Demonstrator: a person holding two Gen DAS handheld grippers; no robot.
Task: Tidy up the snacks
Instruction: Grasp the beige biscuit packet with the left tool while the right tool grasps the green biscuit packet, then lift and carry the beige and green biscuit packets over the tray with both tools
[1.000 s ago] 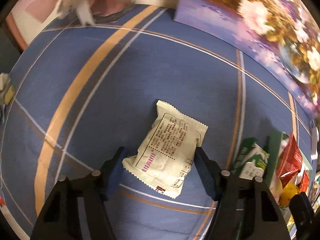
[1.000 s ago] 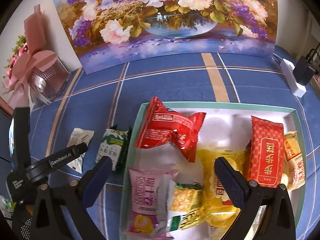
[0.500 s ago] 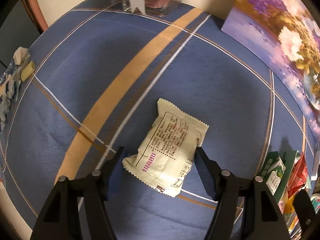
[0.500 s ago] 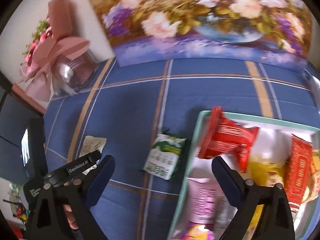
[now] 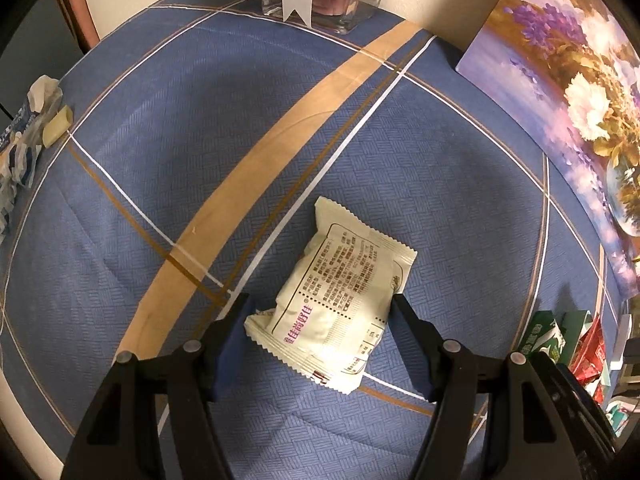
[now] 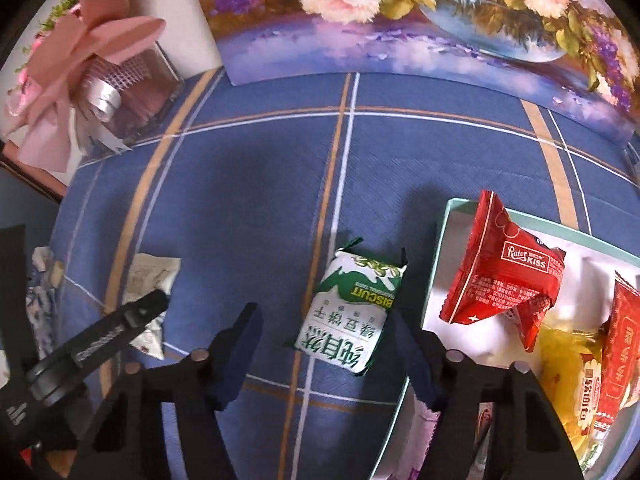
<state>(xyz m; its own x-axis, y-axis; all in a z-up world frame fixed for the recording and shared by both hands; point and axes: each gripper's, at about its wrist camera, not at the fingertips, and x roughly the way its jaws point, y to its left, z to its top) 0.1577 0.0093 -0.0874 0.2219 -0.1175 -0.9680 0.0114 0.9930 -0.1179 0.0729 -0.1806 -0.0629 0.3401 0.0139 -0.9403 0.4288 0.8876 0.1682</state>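
Observation:
A cream snack packet [image 5: 336,304] lies flat on the blue tablecloth between the open fingers of my left gripper [image 5: 320,312]; whether the pads touch it I cannot tell. It also shows in the right wrist view [image 6: 150,280], partly behind the left gripper's body. My right gripper [image 6: 324,344] is open, with a green-and-white biscuit packet [image 6: 352,312] on the cloth between its fingers. A pale green tray [image 6: 436,276] at the right holds a red packet [image 6: 504,268], yellow packets [image 6: 576,372] and others.
A flower painting [image 6: 400,20] leans along the back. A pink bouquet in a glass vase [image 6: 100,76] stands at the back left. Crumpled wrappers [image 5: 28,140] lie at the cloth's left edge. The green packet and tray edge show at the left view's right [image 5: 548,336].
My right gripper has swung left from over the tray to over the green biscuit packet. My left gripper's view has turned, with the cream packet still between its fingers.

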